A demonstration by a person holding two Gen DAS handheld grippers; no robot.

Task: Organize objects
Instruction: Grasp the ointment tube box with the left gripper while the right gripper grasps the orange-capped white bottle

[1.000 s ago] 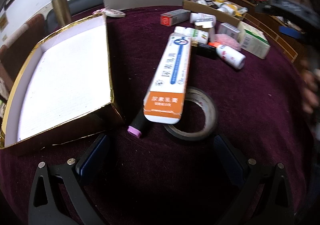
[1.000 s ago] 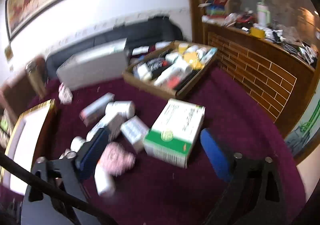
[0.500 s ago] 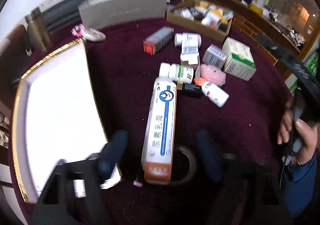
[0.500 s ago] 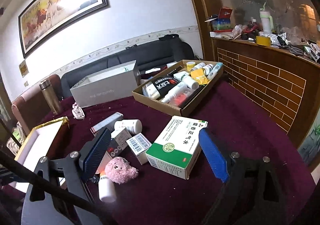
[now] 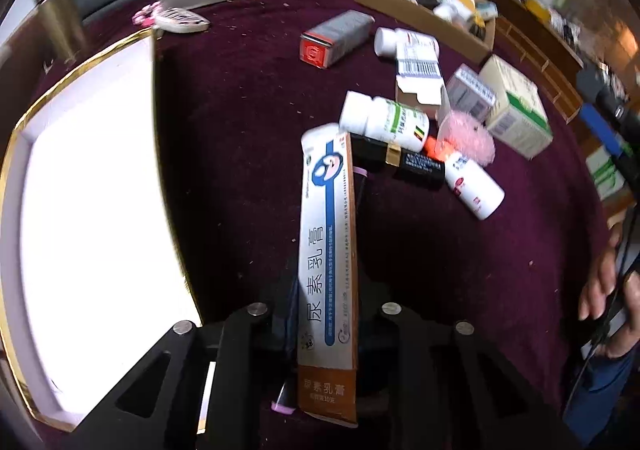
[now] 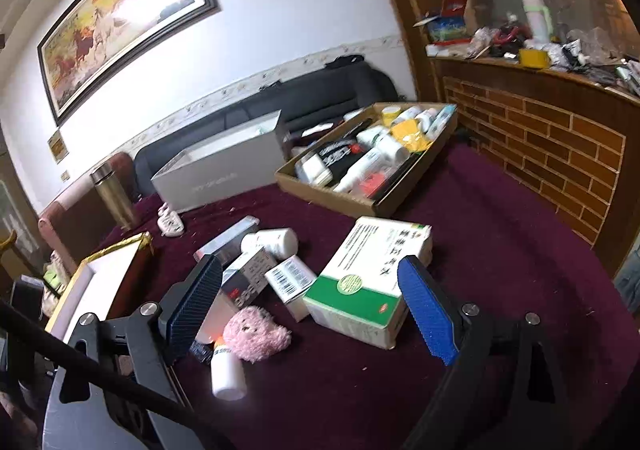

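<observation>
Left wrist view: left gripper (image 5: 320,324) clamped on long white-and-orange cardboard ointment carton (image 5: 327,266), carton above maroon velvet tablecloth (image 5: 240,154), just right of gold-rimmed white-lined open box (image 5: 86,186).

Right wrist view: right gripper (image 6: 308,302) spread wide, holding nothing, above green-and-white medicine box (image 6: 370,278) and pink plush toy (image 6: 256,332).

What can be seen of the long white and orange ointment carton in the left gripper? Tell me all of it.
The ointment carton is a long, slim cardboard box, white with a blue stripe, a round blue logo and blue Chinese characters, its near end orange with white print. The left gripper is shut on it, gripping near the orange end, so it points away toward the clutter of bottles. Its far end reaches up to a white pill bottle; whether they touch is unclear. A purple-capped tube shows beside and beneath it.
</observation>
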